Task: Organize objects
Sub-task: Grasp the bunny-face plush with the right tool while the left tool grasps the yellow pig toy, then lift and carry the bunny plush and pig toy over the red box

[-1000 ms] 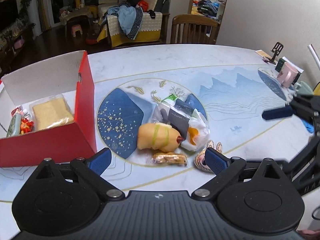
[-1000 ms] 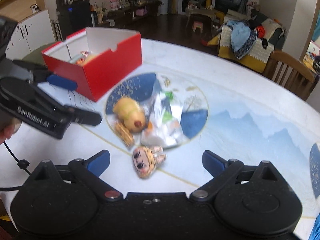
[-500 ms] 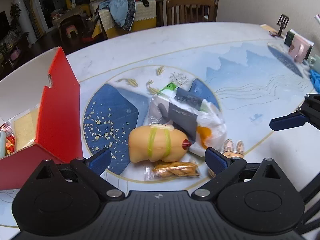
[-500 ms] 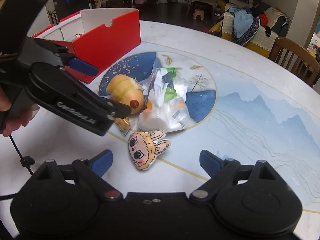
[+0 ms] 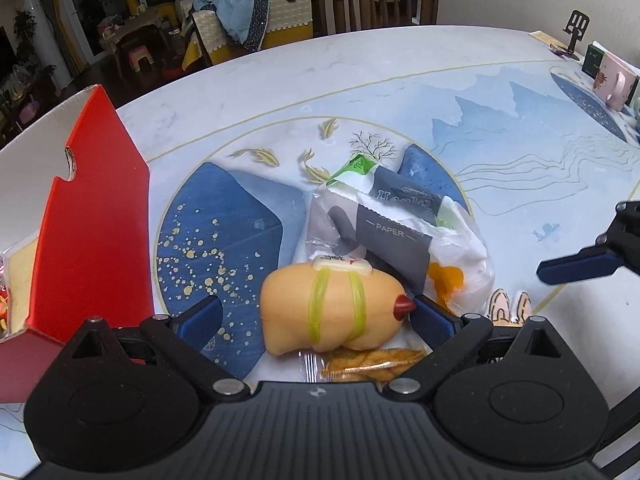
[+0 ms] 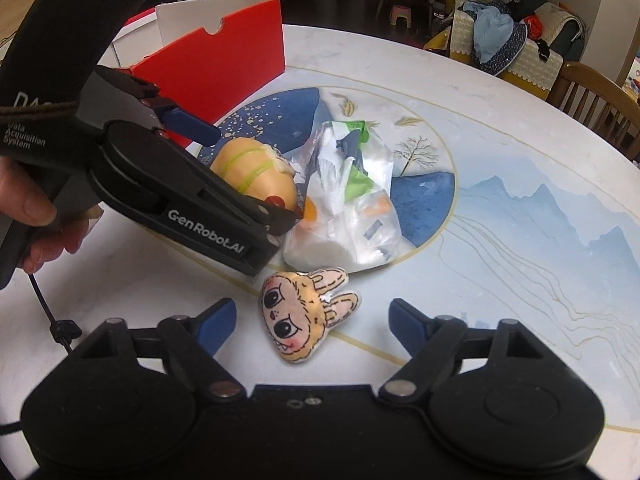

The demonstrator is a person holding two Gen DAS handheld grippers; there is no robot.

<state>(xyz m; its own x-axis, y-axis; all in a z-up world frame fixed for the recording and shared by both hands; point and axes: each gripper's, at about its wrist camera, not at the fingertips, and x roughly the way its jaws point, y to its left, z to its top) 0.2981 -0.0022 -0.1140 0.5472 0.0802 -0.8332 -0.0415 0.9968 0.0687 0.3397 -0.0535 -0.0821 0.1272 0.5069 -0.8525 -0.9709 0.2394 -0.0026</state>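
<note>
A soft yellow duck toy [image 5: 332, 312] with green bands lies on the table's blue pattern, between the fingers of my left gripper [image 5: 316, 316]. That gripper is open; its right pad is next to the red beak and its left pad stands apart. In the right wrist view my left gripper [image 6: 240, 172] straddles the duck toy [image 6: 256, 176]. A bunny-face plush [image 6: 308, 312] lies between the fingers of my right gripper [image 6: 311, 319], whose jaws are closing without pressing on it. One of the right gripper's fingers [image 5: 576, 270] shows at the right. A snack packet [image 5: 368, 362] lies under the duck.
A red box [image 5: 92, 220] with packets inside stands at the left, also seen as the red box [image 6: 224, 64]. A clear bag of tissue packs [image 5: 400, 232] lies behind the duck. Pink items [image 5: 612, 84] sit at the far right edge. A wooden chair [image 5: 384, 4] stands behind the table.
Both grippers have come down toward the table. The left one has closed in around the yellow duck toy. The right one's jaws have narrowed around the bunny plush.
</note>
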